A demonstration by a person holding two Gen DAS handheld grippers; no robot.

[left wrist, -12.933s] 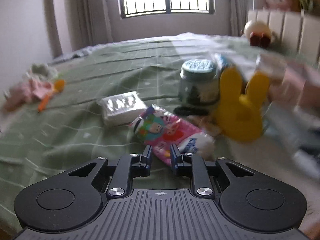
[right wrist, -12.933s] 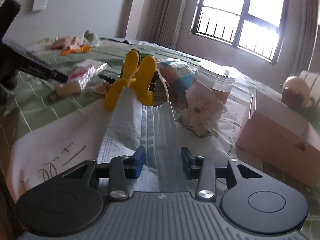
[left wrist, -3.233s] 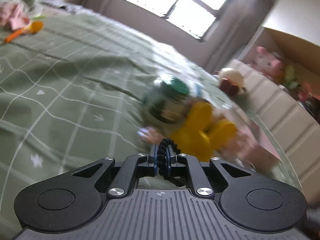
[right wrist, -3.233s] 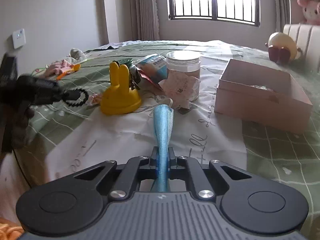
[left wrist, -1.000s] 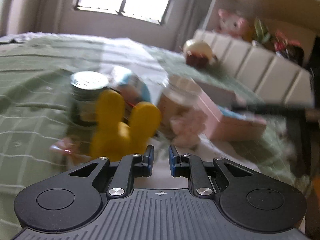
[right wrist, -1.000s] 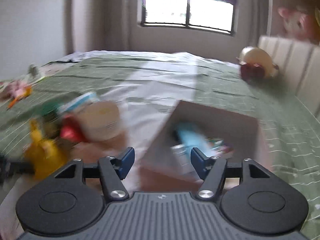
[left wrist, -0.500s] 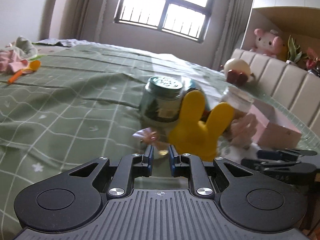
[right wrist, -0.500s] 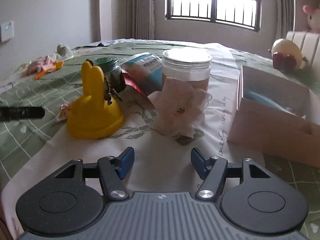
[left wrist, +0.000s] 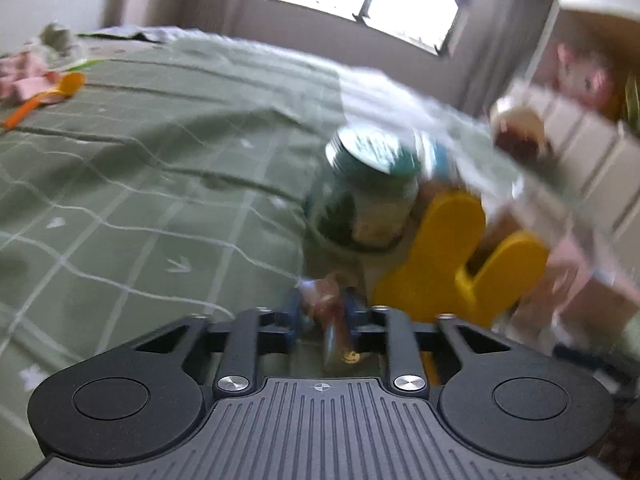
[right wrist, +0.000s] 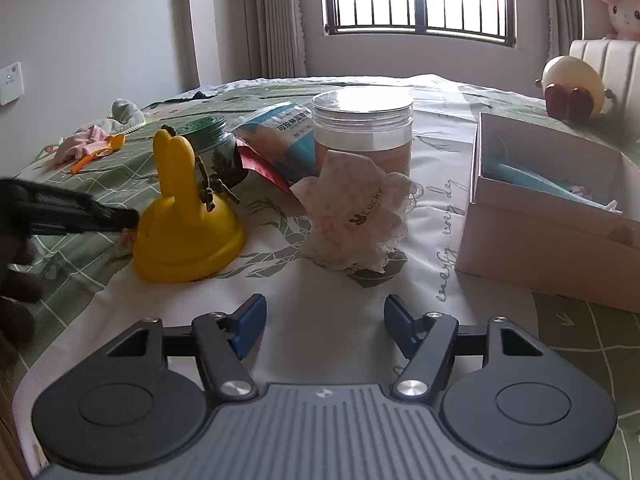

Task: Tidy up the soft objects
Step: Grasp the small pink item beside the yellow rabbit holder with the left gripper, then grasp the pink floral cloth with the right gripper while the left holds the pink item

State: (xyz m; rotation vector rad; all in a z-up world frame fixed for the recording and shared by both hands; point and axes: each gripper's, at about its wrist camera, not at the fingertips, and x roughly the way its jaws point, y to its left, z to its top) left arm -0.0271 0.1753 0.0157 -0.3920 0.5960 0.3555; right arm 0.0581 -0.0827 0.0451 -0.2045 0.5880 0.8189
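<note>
In the blurred left wrist view my left gripper (left wrist: 322,310) is low over the green bedspread. Its jaws are opening around a small pinkish soft thing (left wrist: 324,292) beside the yellow rabbit-shaped stand (left wrist: 452,264); I see no pad pressing it. The right wrist view shows that gripper (right wrist: 120,216) reaching in from the left to the stand's (right wrist: 184,224) base. My right gripper (right wrist: 324,328) is open and empty over the white cloth, short of a pink lace-edged cloth (right wrist: 360,224). A pink box (right wrist: 540,240) at the right holds a blue mask (right wrist: 532,180).
A green-lidded jar (right wrist: 212,148) stands behind the rabbit stand, with a blue packet (right wrist: 280,136) and a clear jar (right wrist: 362,132) to its right. Pink clothes and an orange spoon (right wrist: 96,152) lie far left. A round plush (right wrist: 572,84) sits by the headboard.
The left gripper dropped forward to the small pinkish thing and its jaws widened around it. The right gripper swung from over the box down to the cloth, then held still.
</note>
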